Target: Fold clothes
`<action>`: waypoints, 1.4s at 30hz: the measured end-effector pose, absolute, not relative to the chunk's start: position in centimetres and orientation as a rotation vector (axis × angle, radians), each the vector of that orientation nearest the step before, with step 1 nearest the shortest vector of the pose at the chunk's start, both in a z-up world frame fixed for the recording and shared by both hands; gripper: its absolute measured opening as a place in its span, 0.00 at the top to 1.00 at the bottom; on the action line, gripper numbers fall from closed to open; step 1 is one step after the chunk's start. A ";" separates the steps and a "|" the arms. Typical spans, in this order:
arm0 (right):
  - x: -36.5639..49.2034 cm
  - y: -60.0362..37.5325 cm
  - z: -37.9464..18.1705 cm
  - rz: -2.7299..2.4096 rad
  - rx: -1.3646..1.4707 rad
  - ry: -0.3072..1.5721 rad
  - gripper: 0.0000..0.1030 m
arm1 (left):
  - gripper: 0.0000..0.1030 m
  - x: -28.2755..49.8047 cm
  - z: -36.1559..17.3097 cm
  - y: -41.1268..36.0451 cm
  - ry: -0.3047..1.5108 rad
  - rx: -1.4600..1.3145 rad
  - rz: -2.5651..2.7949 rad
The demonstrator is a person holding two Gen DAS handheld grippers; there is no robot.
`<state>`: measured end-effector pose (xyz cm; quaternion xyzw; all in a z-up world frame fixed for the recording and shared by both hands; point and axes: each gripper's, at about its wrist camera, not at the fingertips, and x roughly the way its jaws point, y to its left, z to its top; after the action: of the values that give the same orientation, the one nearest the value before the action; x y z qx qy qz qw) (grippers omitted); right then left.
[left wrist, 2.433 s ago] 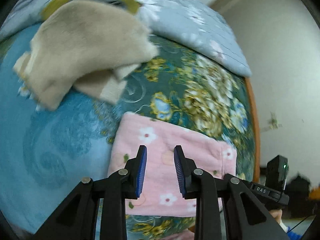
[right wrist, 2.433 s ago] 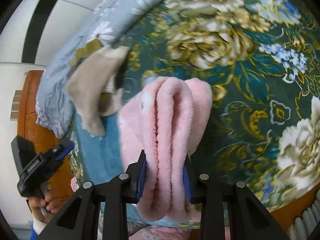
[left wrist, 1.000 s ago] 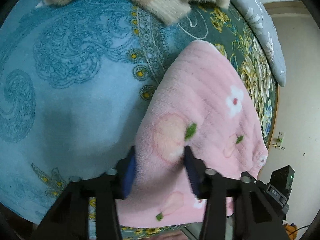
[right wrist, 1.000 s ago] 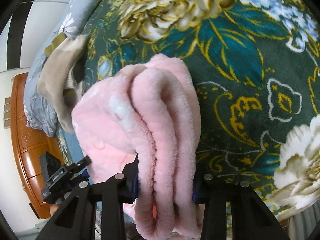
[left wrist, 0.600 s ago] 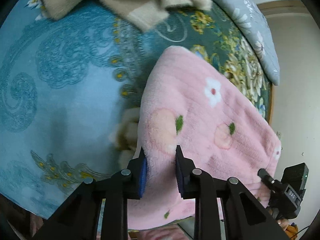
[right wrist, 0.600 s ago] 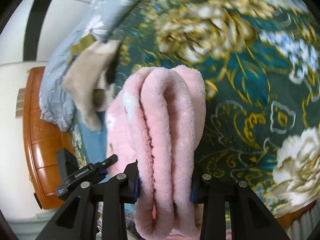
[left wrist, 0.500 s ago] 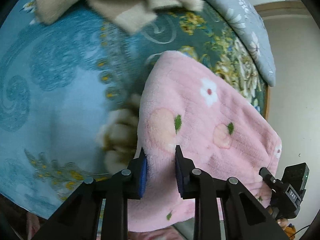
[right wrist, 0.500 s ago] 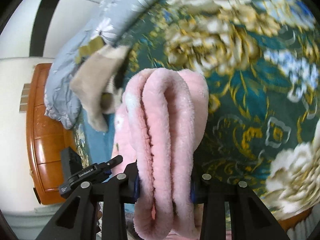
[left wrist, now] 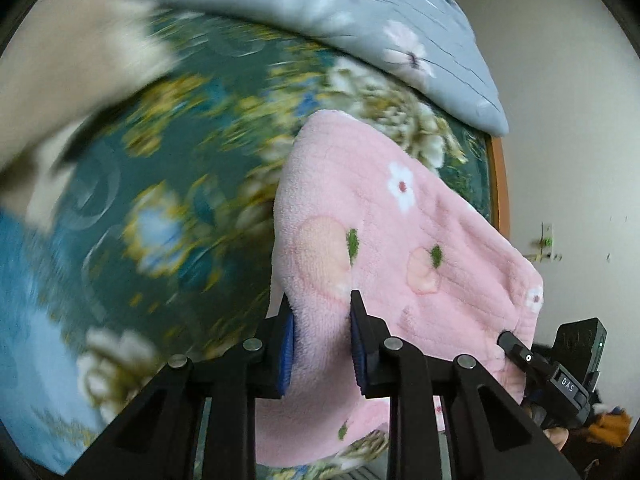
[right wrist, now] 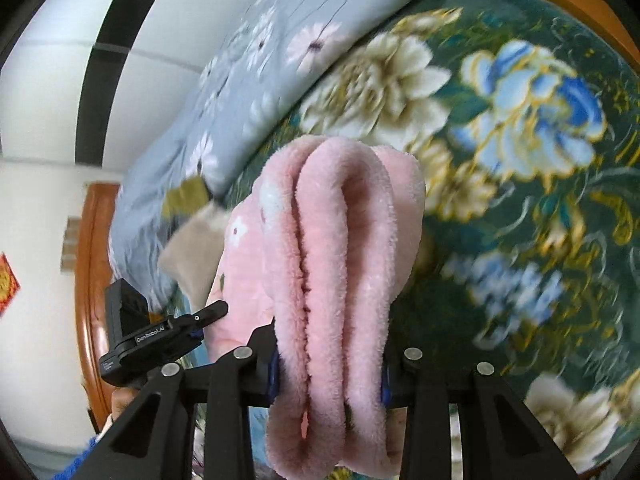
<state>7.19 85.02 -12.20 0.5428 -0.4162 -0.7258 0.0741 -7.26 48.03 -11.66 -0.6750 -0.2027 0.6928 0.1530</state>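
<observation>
A folded pink fleece garment (left wrist: 384,248) with white flowers is held up above the bed between both grippers. My left gripper (left wrist: 322,320) is shut on one edge of it. My right gripper (right wrist: 326,364) is shut on the thick stack of folds at the other edge (right wrist: 336,240). The right gripper also shows at the lower right of the left wrist view (left wrist: 516,350), and the left gripper at the lower left of the right wrist view (right wrist: 218,308). A beige garment (left wrist: 68,60) lies crumpled on the bed, up and to the left.
The bed carries a dark green floral blanket (right wrist: 520,160) with a blue patterned part (left wrist: 24,320) at the left. A grey-blue flowered quilt (left wrist: 380,20) lies along the far side. A wooden bed frame (right wrist: 90,280) and white walls surround it.
Both grippers have lifted the pink garment and carried it across the bed toward the quilt. The left view has swung away from the blue part. The left gripper closed on the garment about a second ago.
</observation>
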 end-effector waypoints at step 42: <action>-7.1 97.3 -22.4 -2.450 1.940 -0.954 0.46 | 0.76 -14.6 -21.2 64.0 -0.161 -2.081 1.856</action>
<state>-7.10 97.33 -22.45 0.5924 -0.2915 -0.7484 -0.0628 -14.64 63.99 -21.20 -0.7337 -0.0568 0.6545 0.1735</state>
